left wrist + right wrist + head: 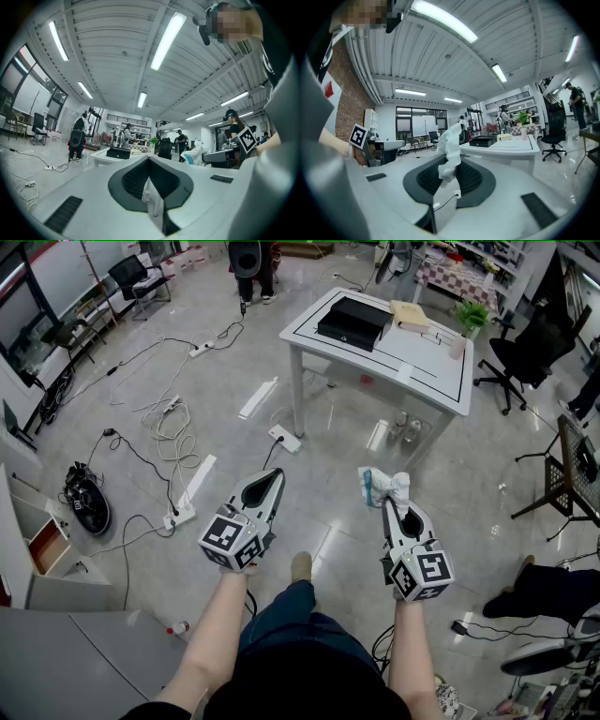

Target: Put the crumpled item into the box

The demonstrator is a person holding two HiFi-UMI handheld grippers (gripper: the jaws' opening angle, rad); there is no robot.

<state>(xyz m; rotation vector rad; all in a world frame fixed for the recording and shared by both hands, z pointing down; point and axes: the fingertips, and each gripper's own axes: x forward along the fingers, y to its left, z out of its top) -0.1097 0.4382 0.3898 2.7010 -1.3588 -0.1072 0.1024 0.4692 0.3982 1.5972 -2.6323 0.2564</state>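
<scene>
I stand on the floor some way back from a white table (412,367), which carries a black box (353,322). My right gripper (392,502) is shut on a crumpled white item (386,487) with a bit of blue on it; the item sticks out past the tips. In the right gripper view the crumpled item (451,150) rises between the jaws of the right gripper (447,163), and the box (483,141) lies beyond on the table (511,149). My left gripper (272,476) is level, shut and holds nothing. The left gripper view shows the left gripper (149,164) and the box (118,153) far ahead.
Cables and power strips (178,512) trail over the floor at the left. Bottles (405,427) stand under the table. A black office chair (530,357) is at the right. A tan package (410,315) and a small plant (472,313) share the table. A person (251,268) stands far back.
</scene>
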